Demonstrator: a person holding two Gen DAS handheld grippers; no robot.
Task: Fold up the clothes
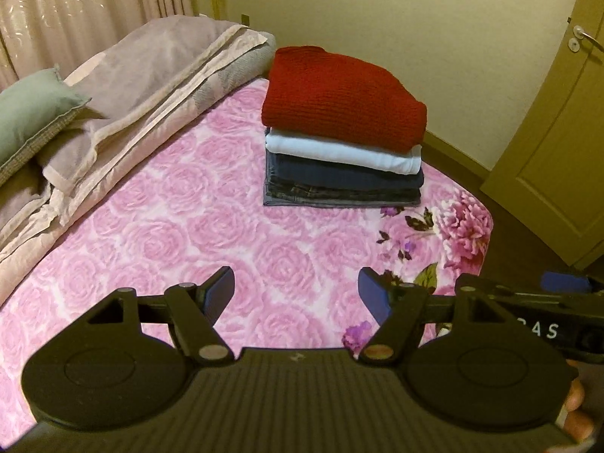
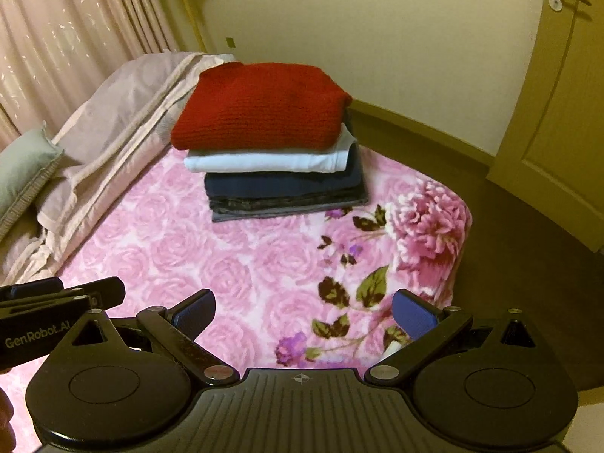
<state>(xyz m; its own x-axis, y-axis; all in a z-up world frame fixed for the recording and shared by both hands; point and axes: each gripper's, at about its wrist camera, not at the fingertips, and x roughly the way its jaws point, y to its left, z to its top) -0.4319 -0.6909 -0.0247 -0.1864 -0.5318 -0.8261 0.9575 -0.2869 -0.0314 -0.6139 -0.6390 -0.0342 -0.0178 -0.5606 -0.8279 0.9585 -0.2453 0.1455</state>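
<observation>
hovering over bare blanket, both tongs are carried side by side, angled down at the bed.

- left gripper (image 1: 295, 291): jaws spread wide, nothing btwn the blue pads (image 1: 222, 290); released, no cloth held. pink blanket is seen through the gap.
- right gripper (image 2: 304, 311): jaws likewise parted, pads (image 2: 412, 317) bare, nothing grasped. its side is seen at the right edge of the left view, so the two are kept just beside each other, prob. ready for a two-handed fold.
- fingers (image 1: 575, 407) of the person: glimpsed at lower right of left view, wrapped round the handle.
- blanket (image 2: 241, 287), pink rose print w/ a large peony at the corner: spread flat, used as the folding surface; no loose garment is seen on it.
- stack of folded clothes (image 1: 341, 151): set well ahead of both tongs, near the far right edge of the bed. order top to bottom: red knit sweater (image 2: 260, 109), white garment (image 2: 264, 161), navy garment (image 1: 339, 177), jeans (image 2: 287, 204). edges roughly squared, widest item at base, judged so the pile stays stable.
- bedding (image 1: 143, 87), mauve/beige, w/ green pillow (image 1: 34, 113): pushed to the left, judged to keep the work area free.
- door (image 2: 558, 94): shut, far right.

task judged near done or btwn items; no unfolded piece in view.
</observation>
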